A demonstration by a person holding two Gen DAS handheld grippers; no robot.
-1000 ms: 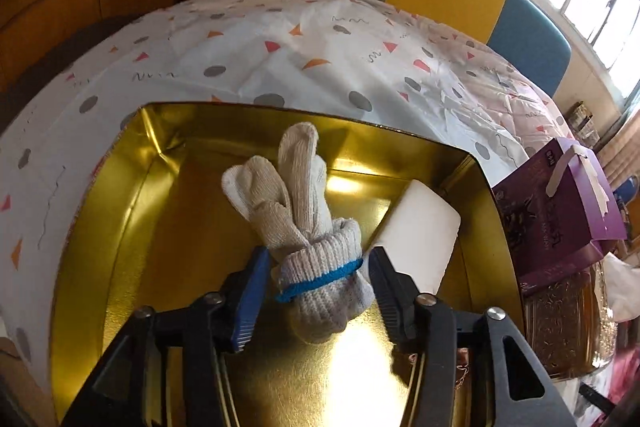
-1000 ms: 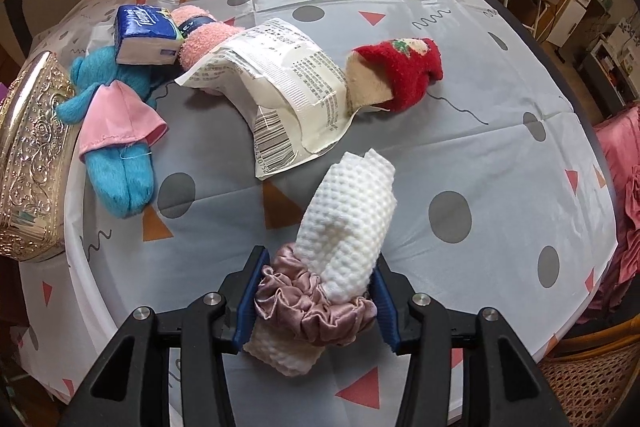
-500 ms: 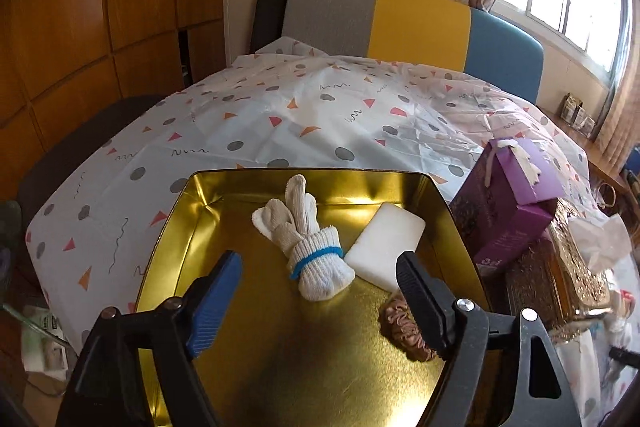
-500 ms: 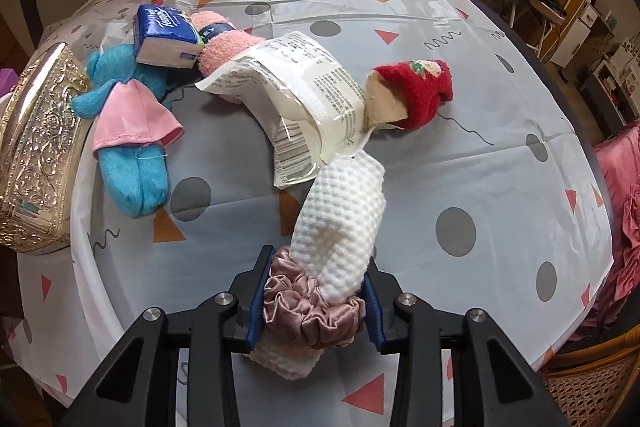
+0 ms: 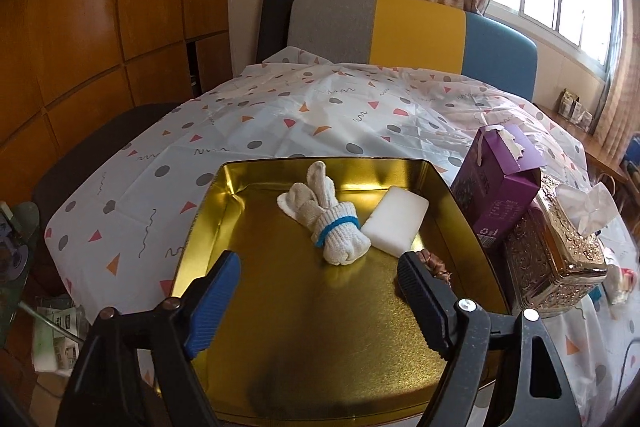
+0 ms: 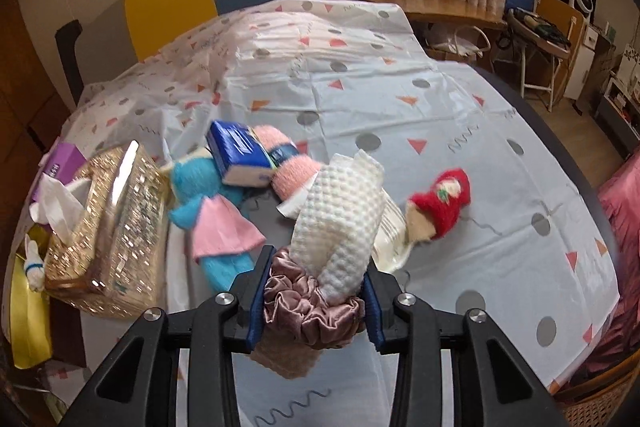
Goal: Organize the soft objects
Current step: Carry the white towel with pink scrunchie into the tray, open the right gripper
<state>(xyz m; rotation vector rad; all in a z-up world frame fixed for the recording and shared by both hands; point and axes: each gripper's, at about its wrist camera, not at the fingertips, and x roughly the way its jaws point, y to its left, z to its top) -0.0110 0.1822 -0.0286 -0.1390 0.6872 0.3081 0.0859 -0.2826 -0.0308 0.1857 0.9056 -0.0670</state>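
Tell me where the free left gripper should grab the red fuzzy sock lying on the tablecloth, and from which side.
Grip the red fuzzy sock across its plump red middle, coming down from above with the fingers straddling its short width. It lies flat and apart from the white package, with bare tablecloth on its far and right sides. Its tan opening at the lower left looks floppier, so probably a poorer hold.

The left gripper [image 5: 320,281] hangs with its jaws spread wide and nothing between them, tilted downward. The right gripper [image 6: 316,301] is clamped on a bundle [image 6: 332,227], both pads [image 6: 258,301] pressing its sides, raised and pointing forward.
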